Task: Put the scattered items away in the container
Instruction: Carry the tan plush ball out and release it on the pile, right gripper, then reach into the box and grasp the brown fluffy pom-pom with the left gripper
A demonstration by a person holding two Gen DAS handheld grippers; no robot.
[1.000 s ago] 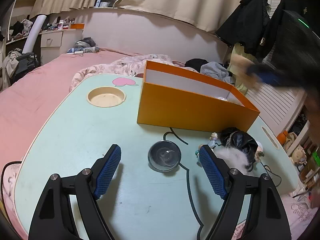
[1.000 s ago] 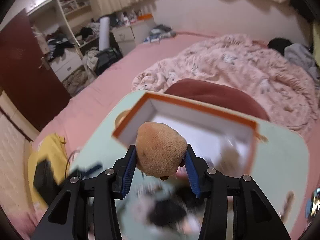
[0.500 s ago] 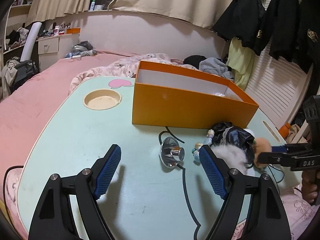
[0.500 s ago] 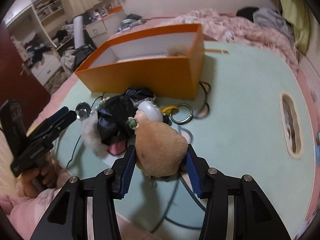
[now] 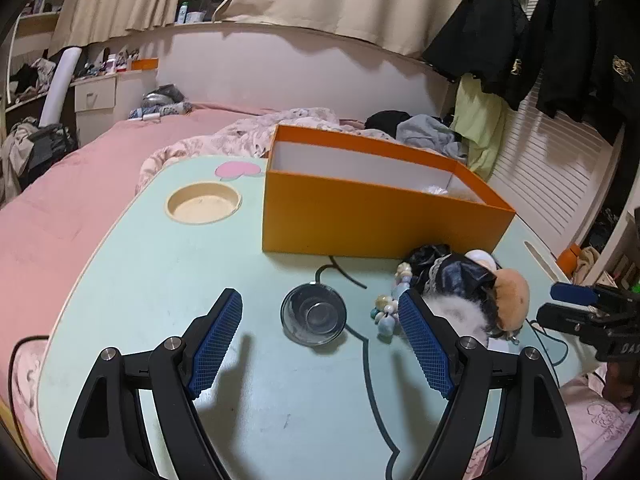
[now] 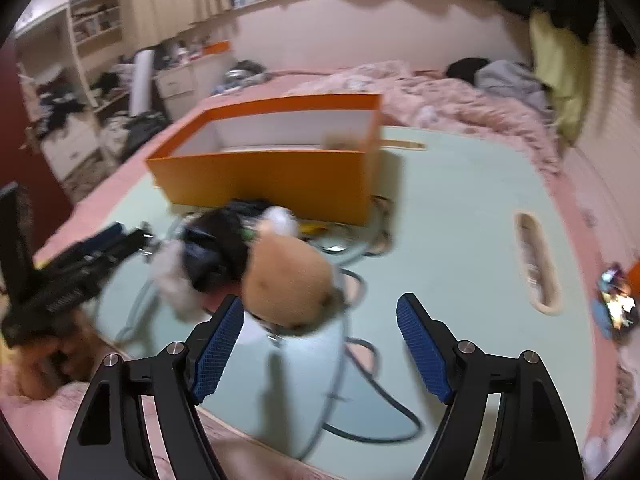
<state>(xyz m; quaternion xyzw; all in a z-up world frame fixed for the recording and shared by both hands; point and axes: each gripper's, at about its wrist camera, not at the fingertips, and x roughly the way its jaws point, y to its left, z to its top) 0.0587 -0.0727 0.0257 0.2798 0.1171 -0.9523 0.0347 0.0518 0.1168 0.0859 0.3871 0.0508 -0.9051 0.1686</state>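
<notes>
Right tongs | you released the tan plush onto the worktop, outside the orange box | left tongs stayed parted, ungripping | plush untidied.

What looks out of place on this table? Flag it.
The tan plush lies outside the orange box, on the pile of black fabric and cables, with the right gripper open behind it. The small glass bowl also sits loose between the left gripper's fingers.

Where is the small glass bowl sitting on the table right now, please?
In the left wrist view the glass bowl sits on the green table, ahead between the open left gripper's fingers, in front of the orange box.
</notes>
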